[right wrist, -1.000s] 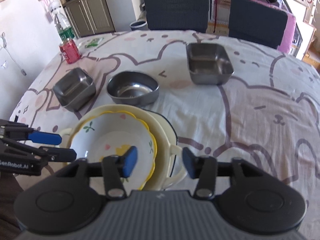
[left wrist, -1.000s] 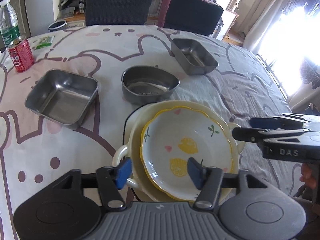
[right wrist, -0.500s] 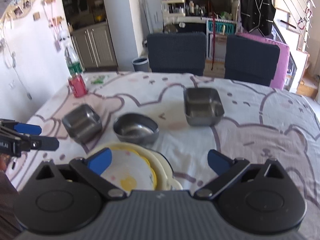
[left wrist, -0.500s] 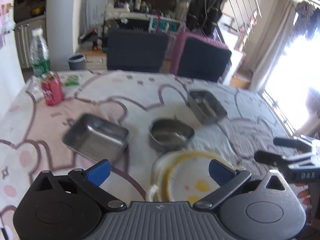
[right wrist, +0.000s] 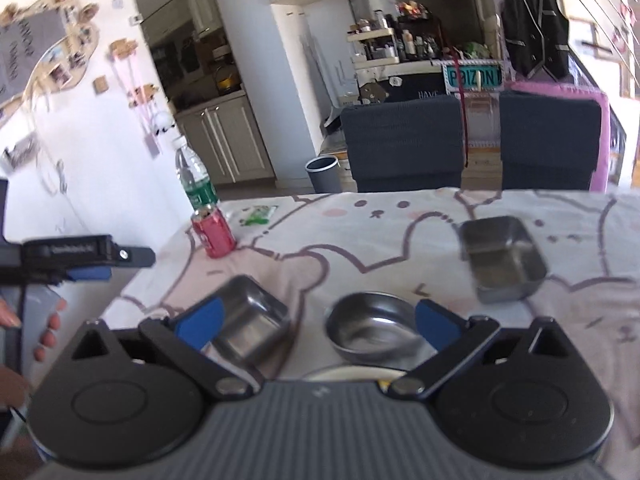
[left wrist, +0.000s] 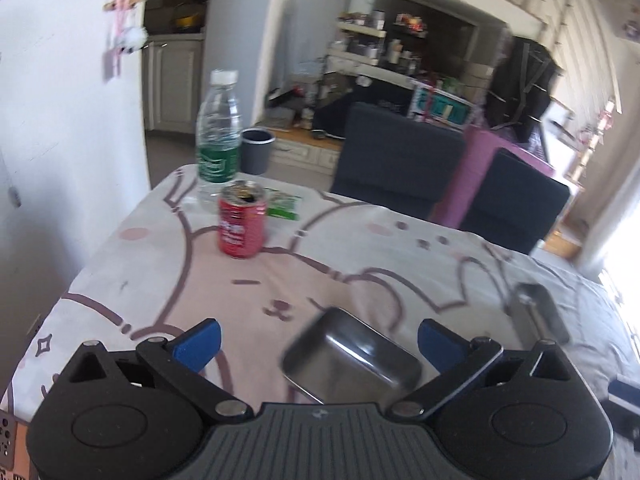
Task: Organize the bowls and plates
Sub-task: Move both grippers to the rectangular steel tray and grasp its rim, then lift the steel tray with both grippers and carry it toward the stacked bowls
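Both grippers, left (left wrist: 318,336) and right (right wrist: 316,318), now raised and spread wide, empty; cream ceramic stack (right wrist: 344,374) released; square steel tray (left wrist: 352,362) likely next.

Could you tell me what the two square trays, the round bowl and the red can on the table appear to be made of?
The near square tray, far square tray and round bowl look like polished steel: grey, with mirror-like glare. The red can appears to be thin printed aluminium, its bare silvery top opened.
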`<action>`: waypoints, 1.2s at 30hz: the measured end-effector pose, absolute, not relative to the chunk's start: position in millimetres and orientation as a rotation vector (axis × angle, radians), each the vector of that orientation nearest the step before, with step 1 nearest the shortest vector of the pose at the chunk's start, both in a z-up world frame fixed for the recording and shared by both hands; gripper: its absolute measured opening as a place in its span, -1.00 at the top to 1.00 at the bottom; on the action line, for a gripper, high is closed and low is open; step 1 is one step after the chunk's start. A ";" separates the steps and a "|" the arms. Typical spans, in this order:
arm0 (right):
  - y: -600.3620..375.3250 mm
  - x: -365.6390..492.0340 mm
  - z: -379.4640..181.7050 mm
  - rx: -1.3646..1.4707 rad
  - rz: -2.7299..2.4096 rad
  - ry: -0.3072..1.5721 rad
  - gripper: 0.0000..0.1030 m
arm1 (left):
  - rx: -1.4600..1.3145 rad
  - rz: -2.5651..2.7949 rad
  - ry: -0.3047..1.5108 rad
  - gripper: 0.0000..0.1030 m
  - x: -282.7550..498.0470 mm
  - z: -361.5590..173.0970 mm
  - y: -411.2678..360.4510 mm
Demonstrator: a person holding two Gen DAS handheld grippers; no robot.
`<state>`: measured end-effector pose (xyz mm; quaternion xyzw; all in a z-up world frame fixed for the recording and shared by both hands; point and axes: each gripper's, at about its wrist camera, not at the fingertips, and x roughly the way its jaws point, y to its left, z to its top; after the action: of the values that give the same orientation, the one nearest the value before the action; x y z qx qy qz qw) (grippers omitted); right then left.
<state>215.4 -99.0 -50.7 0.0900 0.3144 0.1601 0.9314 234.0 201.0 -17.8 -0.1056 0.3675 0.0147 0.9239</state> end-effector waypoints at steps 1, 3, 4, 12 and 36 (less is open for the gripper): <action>-93.4 220.9 -52.5 0.198 0.330 0.656 -0.99 | -0.218 0.035 0.758 -0.96 239.8 -20.9 205.5; -77.4 232.4 -61.0 0.216 0.322 0.696 -0.99 | -0.214 0.046 0.772 -0.88 252.0 -28.1 212.0; -69.5 238.9 -66.6 0.228 0.320 0.717 -0.99 | -0.209 0.049 0.780 -0.77 257.5 -32.1 216.3; -30.1 283.0 -129.7 0.538 0.288 0.953 -0.28 | -0.135 0.004 0.849 -0.11 294.0 -63.4 222.0; 9.7 319.9 -162.1 0.410 0.205 0.995 0.67 | -0.010 -0.076 1.029 0.84 329.1 -111.9 195.4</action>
<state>319.9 9.7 -162.1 0.1947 0.4732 0.0973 0.8537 329.1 195.4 -111.9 -0.0048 0.4922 -0.0363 0.8697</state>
